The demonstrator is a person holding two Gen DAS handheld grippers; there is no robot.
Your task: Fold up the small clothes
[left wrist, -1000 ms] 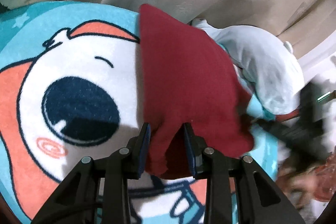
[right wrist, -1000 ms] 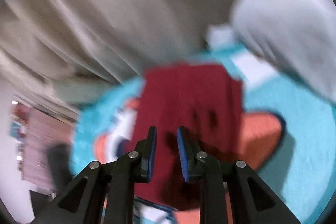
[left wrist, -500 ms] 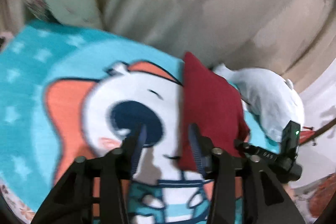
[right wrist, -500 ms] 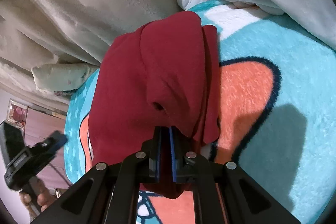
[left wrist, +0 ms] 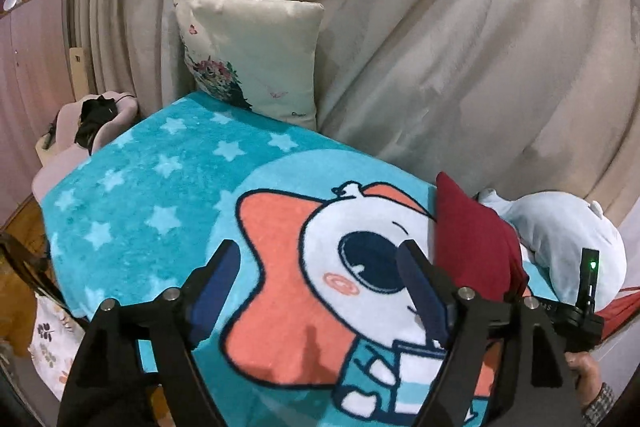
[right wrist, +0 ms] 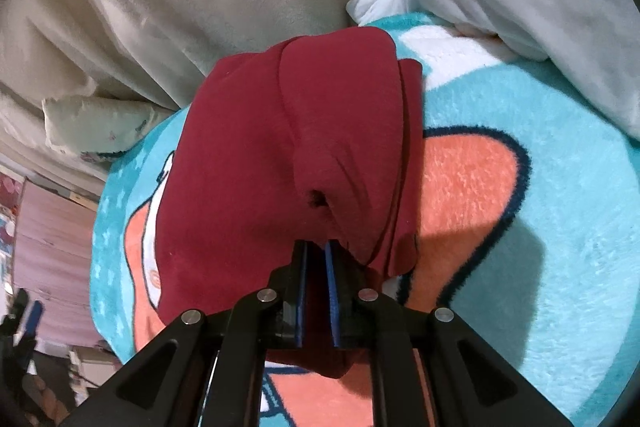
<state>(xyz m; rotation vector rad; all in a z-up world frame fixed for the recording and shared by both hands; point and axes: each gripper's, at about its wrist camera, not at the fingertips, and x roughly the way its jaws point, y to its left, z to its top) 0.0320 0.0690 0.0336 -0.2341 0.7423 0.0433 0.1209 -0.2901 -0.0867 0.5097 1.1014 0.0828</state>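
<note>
Red garment (right wrist: pixel 288 155): lying folded on the blanket (right wrist: pixel 540 187), near its curtain-side edge. Right gripper (right wrist: pixel 315 259): clamped on the garment's near hem. Left gripper (left wrist: pixel 316 259): jaws just opened, nothing between them. Advice: hem should be carried over evenly, edges matched before release.

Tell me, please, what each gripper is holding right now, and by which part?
The right gripper pinches the dark red garment at its near edge; the left gripper, jaws just opened, holds nothing.

You've got open blanket (left wrist: pixel 168 211) on the left side. Rear blocked by curtain (left wrist: pixel 460 47) + pillow (left wrist: pixel 256 55); red garment (left wrist: pixel 476 239) & pale plush (left wrist: pixel 560 239) crowd the right.
</note>
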